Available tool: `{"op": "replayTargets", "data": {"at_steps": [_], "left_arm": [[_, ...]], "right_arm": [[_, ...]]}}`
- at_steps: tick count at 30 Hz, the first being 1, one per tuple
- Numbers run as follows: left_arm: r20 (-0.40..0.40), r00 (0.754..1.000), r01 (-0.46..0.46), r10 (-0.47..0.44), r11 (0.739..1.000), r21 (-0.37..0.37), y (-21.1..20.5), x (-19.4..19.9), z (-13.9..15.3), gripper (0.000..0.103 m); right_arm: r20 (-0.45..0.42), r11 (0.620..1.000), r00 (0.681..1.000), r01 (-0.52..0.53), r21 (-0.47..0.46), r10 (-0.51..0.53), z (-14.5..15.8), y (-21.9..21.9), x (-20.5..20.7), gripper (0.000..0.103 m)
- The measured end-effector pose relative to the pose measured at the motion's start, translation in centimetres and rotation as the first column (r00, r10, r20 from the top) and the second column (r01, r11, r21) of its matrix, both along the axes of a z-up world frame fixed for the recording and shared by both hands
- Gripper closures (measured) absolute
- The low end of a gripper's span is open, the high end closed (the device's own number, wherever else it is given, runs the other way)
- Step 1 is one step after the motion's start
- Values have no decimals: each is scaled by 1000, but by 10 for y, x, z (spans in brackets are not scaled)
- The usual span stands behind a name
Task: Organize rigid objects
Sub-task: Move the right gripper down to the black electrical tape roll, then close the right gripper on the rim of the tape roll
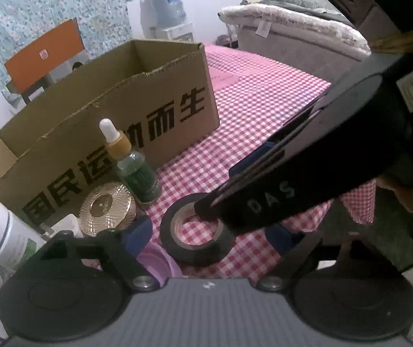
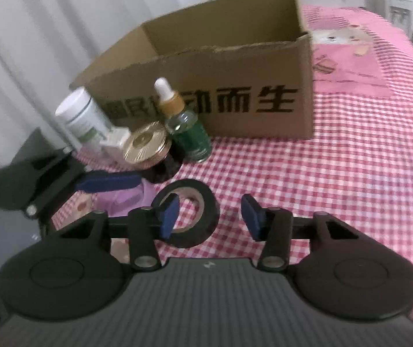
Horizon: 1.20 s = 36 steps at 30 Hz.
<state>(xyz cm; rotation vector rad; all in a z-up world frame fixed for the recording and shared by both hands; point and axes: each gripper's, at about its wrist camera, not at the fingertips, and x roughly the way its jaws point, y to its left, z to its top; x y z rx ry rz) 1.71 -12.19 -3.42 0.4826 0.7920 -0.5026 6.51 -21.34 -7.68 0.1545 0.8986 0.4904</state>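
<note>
A black tape roll (image 1: 197, 231) (image 2: 190, 214) lies flat on the pink checked cloth. My right gripper (image 2: 210, 217) is open around it: its left finger (image 2: 169, 217) reaches into the roll's hole, its right finger stands outside to the right. In the left wrist view the right gripper's body (image 1: 293, 179) comes in from the right over the roll. My left gripper (image 1: 212, 235) is open, the roll between its fingers. A green dropper bottle (image 1: 137, 170) (image 2: 187, 133), a gold-lidded jar (image 1: 106, 209) (image 2: 145, 144) and a white bottle (image 1: 2, 231) (image 2: 83, 115) stand before an open cardboard box (image 1: 113, 115) (image 2: 220, 66).
A pink item (image 1: 155, 260) (image 2: 125, 199) lies left of the roll. The table's cloth (image 2: 351, 173) stretches to the right. A grey sofa with blankets (image 1: 293, 29) and a water dispenser (image 1: 165, 3) stand beyond the table. The left gripper's finger (image 2: 105, 182) shows at the left.
</note>
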Motion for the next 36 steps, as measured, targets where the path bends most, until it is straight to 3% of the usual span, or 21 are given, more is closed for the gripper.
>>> {"op": "replayTargets", "data": {"at_steps": [7, 11, 15, 25, 36], "left_arm": [[-59, 998, -8, 8, 1000, -12, 0, 14, -7, 31], [-58, 998, 3, -3, 1000, -6, -2, 14, -7, 31], [-64, 998, 10, -10, 1000, -6, -8, 19, -7, 31], [-116, 993, 28, -32, 999, -38, -23, 30, -13, 27], [-121, 992, 29, -36, 998, -57, -29, 36, -14, 35]], "right_arm": [[-34, 995, 995, -91, -44, 90, -8, 9, 13, 62], [-17, 987, 991, -132, -87, 131, -10, 11, 17, 74], [-15, 984, 989, -149, -95, 148, -10, 7, 19, 75], [-15, 993, 997, -73, -95, 72, -10, -25, 15, 75], [-20, 997, 999, -51, -57, 50, -11, -33, 14, 77]]}}
